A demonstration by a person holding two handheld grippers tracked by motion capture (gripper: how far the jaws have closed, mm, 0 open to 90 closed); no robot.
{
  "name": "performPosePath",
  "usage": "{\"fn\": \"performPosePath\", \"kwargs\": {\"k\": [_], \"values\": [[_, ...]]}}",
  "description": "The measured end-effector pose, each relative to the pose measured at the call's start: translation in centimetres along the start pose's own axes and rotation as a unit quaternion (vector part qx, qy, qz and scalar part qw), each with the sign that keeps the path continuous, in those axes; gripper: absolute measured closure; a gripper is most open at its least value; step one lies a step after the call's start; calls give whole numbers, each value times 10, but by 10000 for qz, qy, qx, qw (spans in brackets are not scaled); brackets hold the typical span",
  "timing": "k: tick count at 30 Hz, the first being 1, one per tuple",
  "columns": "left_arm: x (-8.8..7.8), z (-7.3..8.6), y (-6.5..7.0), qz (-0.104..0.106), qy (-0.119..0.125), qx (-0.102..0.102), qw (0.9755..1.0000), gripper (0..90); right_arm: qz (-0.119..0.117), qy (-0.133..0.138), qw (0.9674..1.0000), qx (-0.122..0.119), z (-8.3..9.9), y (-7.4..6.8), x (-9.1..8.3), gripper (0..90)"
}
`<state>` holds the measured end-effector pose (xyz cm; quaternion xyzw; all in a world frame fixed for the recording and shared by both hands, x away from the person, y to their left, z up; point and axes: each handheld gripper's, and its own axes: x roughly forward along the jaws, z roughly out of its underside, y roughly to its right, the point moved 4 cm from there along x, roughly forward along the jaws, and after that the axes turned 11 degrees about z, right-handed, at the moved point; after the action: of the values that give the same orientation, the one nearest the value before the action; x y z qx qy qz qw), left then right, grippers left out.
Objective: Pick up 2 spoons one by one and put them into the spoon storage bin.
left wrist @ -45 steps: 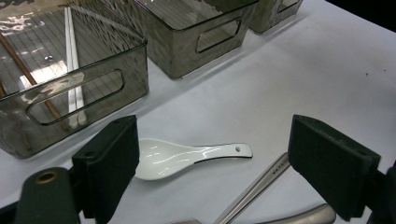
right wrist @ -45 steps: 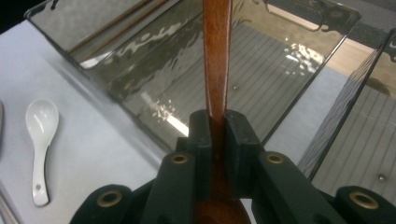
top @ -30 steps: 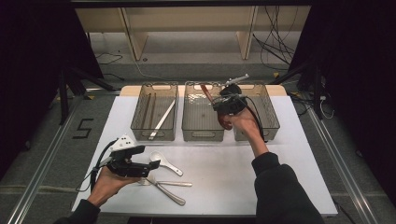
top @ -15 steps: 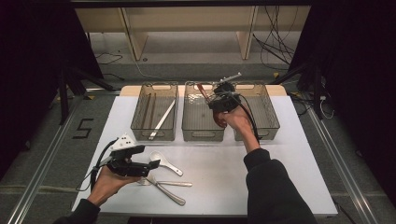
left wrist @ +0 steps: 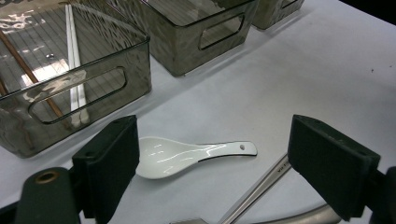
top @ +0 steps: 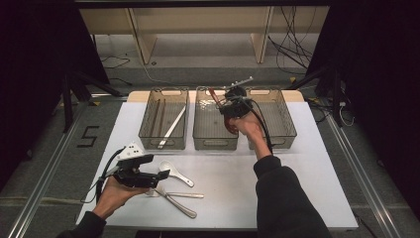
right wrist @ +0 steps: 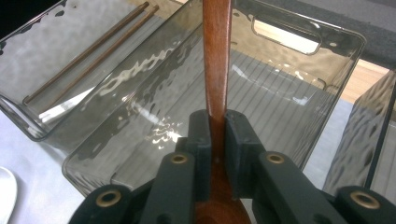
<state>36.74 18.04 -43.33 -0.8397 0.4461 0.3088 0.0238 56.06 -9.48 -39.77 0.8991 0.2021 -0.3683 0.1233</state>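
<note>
My right gripper [top: 224, 102] is shut on a brown wooden spoon [top: 213, 94] and holds it above the middle clear bin [top: 214, 142]. In the right gripper view the spoon's handle [right wrist: 217, 56] rises straight out between the closed pads, over that bin's ribbed floor [right wrist: 280, 74]. My left gripper [top: 161, 174] lies low over the table's near left, open, with jaws wide apart. A white ceramic spoon [top: 174, 171] rests on the table just beyond them. In the left gripper view that white spoon [left wrist: 187, 154] lies between and past the two pads, untouched.
Three clear bins stand in a row at the back. The left bin [top: 163, 147] holds white chopsticks [left wrist: 74, 84] and brown chopsticks [right wrist: 88, 51]. The right bin [top: 285, 130] stands beside my right hand. Metal cutlery [top: 178, 202] lies near the front edge.
My right gripper has shifted a little to the left and down with the wooden spoon, from the gap by the right bin to over the middle bin. The left gripper has stayed put.
</note>
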Motion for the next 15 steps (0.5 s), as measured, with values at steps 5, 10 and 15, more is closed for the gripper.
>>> {"fn": "performPosePath", "kwargs": {"k": [5, 10, 15], "values": [[0, 0, 0, 1, -6, 0, 10000, 161, 6, 3, 10000, 8, -1, -2, 4, 817], [0, -1, 0, -18, 4, 12, 10000, 162, 23, -77, 10000, 29, 1, -4, 11, 734], [-1, 0, -2, -52, 16, -40, 10000, 162, 50, -173, 9998, 97, 2, -6, 13, 590]]}}
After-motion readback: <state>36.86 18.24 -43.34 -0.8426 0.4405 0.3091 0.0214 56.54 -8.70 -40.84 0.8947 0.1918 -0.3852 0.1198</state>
